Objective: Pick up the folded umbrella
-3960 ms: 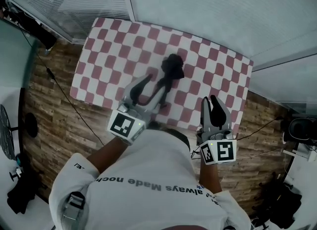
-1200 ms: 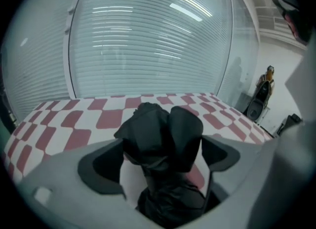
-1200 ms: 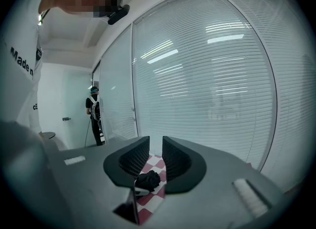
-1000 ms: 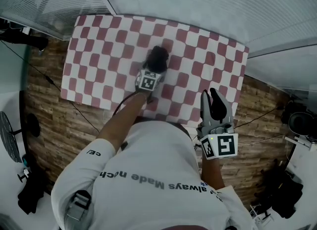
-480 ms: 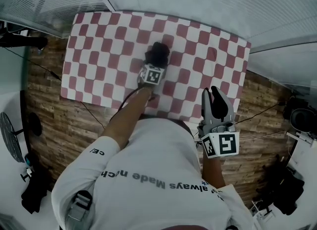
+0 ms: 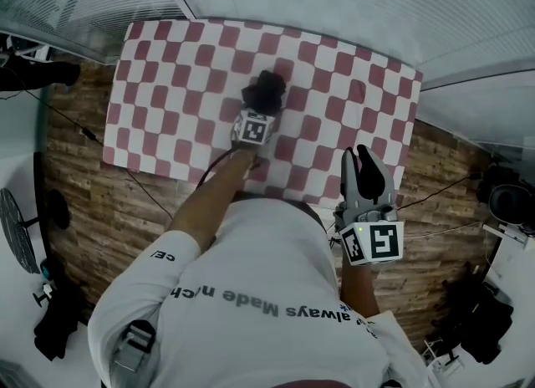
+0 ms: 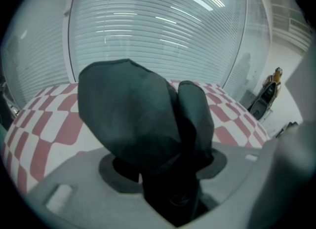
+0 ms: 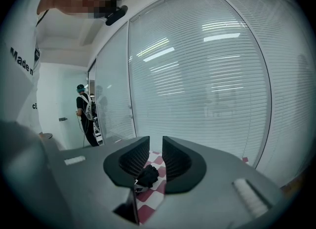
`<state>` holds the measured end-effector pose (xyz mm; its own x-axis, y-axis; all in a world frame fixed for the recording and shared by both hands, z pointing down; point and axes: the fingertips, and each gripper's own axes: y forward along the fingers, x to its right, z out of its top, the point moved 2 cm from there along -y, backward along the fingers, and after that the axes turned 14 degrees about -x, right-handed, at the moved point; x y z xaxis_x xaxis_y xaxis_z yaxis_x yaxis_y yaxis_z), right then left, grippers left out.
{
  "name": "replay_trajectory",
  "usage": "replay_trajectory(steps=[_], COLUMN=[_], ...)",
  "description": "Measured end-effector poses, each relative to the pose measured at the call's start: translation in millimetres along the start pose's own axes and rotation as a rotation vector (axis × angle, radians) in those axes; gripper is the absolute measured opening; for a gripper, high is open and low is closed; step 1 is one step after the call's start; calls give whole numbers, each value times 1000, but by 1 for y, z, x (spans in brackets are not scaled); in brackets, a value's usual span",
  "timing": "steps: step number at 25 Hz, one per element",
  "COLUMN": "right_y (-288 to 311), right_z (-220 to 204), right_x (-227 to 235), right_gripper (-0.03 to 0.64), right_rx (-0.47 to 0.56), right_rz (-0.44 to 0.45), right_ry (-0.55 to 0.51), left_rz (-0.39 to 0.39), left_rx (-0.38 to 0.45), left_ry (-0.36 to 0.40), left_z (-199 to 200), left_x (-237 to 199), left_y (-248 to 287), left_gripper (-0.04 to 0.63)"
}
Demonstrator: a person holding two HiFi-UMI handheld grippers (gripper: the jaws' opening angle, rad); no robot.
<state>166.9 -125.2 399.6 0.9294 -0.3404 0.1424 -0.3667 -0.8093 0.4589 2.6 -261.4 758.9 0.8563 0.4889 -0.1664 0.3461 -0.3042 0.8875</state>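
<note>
Two grippers: grey plastic bodies with black ribbed pads and a white cube with square black markers on the back of each.
Left gripper [image 7: 168, 169]: its jaws have just been closing and are now clamped on the stem end of the folded umbrella [image 6: 266, 89], with dark fabric filling the whole gap between the pads.
Right gripper [image 6: 354, 157]: its pads are only a narrow slit apart and hold nothing; you just see the cloth through the gap.
Umbrella look: soft, matte black fabric, bunched into a lumpy, rounded bundle with a couple of loose folds.
Umbrella spot: about the middle of the table [image 6: 167, 85]. Honestly can't tell if it's off the cloth or resting on it.
Umbrella direction: the long axis runs in line with the left gripper, with the puffy fabric end toward the table's far edge and the blinds [image 6: 334, 2], and the thin end toward the near edge.
Table: a rectangle under a red-and-white checkered cloth, standing on a wood-plank floor [image 6: 75, 177].
Left arm [image 6: 209, 202]: bare forearm stretched out over the near edge, with the gripper tipped downward.
Right hand: hanging back by the table's near right corner, with its gripper roughly level and facing the table.
</note>
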Motion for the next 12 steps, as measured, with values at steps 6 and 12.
replay_trajectory(steps=[6, 12], right_y=[0, 1], right_z=[4, 9], right_x=[0, -5], right_gripper=[81, 81], right_rx=[13, 25], right_rz=[5, 17], right_ry=[-6, -18], left_rz=[-26, -20], left_rx=[83, 185], left_ry=[1, 21], left_z=[9, 25], left_x=[5, 6], left_y=[-34, -79], left_gripper=[262, 262])
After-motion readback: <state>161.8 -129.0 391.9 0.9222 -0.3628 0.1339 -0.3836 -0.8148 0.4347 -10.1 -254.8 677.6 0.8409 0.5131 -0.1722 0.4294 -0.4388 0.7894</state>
